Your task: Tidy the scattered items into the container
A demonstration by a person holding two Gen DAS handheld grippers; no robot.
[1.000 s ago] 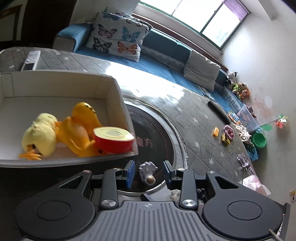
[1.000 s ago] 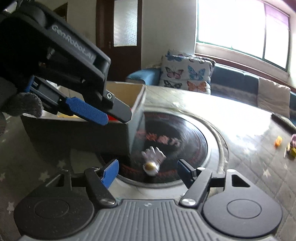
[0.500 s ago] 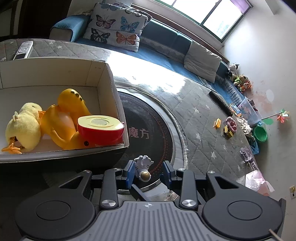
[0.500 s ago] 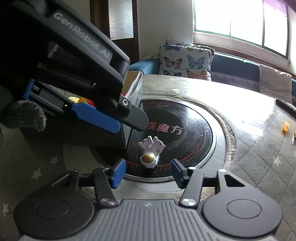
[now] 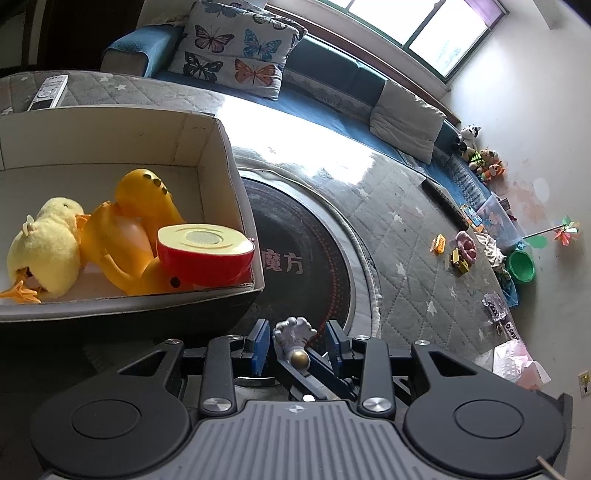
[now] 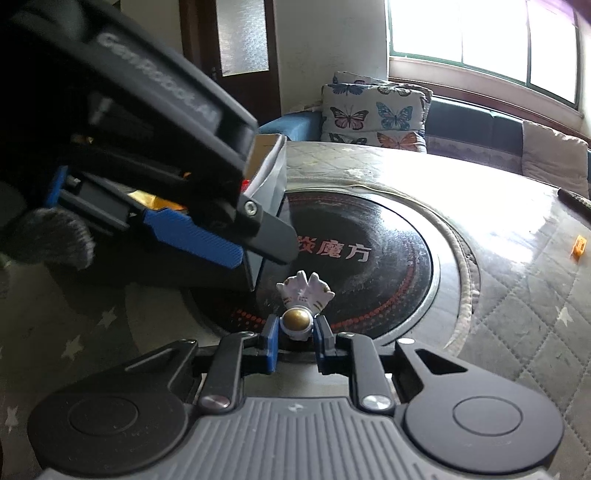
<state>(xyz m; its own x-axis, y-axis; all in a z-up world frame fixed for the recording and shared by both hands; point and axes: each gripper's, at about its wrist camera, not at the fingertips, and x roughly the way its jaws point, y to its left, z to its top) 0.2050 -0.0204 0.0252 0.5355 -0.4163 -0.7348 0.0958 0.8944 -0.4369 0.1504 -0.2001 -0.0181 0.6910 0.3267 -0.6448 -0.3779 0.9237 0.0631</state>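
Pinching the astronaut figurine (image 6: 298,322) by its gold helmet in my right hand-held gripper (image 6: 295,341), legs pointing away, I see the cardboard box (image 5: 236,192) up to the left, while my left hand-held gripper (image 5: 295,345) hangs parted above it.

Daylight from the window (image 6: 480,33) glares off the tabletop (image 5: 303,147); fisheye edges bend
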